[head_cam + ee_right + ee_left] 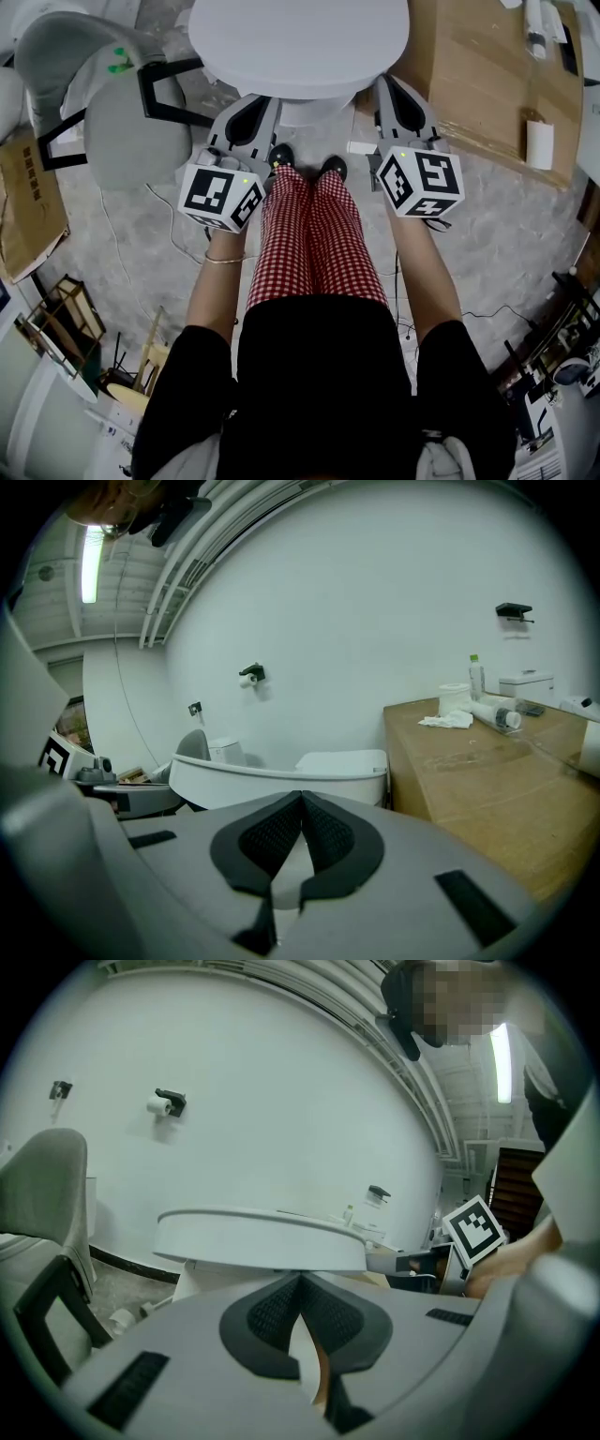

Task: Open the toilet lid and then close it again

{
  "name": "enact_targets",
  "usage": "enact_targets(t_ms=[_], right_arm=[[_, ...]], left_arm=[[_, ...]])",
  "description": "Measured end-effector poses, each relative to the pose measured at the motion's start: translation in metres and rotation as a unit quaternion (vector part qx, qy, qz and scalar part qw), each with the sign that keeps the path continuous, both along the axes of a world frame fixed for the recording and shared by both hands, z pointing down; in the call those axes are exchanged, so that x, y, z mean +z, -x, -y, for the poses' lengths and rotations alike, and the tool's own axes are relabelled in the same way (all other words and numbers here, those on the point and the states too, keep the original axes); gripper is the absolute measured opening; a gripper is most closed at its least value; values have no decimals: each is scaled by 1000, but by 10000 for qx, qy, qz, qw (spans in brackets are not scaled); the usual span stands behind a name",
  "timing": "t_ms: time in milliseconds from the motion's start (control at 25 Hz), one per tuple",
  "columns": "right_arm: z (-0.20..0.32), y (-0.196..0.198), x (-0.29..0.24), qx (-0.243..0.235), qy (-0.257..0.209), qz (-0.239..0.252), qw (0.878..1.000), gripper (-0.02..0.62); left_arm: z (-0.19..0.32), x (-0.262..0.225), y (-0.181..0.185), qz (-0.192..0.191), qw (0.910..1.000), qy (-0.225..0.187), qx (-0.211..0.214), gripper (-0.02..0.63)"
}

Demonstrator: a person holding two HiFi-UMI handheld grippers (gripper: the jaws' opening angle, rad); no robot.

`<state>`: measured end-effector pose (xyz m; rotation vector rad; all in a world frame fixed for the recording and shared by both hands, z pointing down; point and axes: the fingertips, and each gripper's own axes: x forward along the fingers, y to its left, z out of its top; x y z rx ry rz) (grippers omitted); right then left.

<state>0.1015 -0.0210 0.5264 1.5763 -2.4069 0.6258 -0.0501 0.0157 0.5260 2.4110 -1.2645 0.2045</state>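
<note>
The left gripper [262,107] and the right gripper [388,90] are each seen pressed together on nothing. They are set low against the front rim of the toilet lid [298,42], which lies shut just ahead of their tips, probably so that it can be levered up from beneath. A speckled grey floor [506,234] is spread below them, with a grey chair [112,122] left of the left gripper, a brown board [478,75] right of the right one, and a white wall [281,1101] beyond.

Your left tool [259,107] and right tool [393,92] are grey with black-and-white patterned cubes. Ahead of them the toilet lid [298,42] is white, and between them your trousers [314,234] are red-and-white checked.
</note>
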Motion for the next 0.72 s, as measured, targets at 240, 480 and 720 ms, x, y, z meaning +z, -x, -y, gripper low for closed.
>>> enact_targets(t_ms=[240, 480, 720], right_arm=[[-7, 1, 11, -8, -5, -4, 10000, 20], [-12, 1, 22, -36, 31, -44, 10000, 20], [-17, 3, 32, -124, 142, -152, 9997, 20]], left_arm=[[-8, 13, 2, 25, 10000, 61, 54, 3], [-9, 26, 9, 121, 9997, 127, 155, 3], [-14, 38, 12, 125, 9994, 238, 204, 3]])
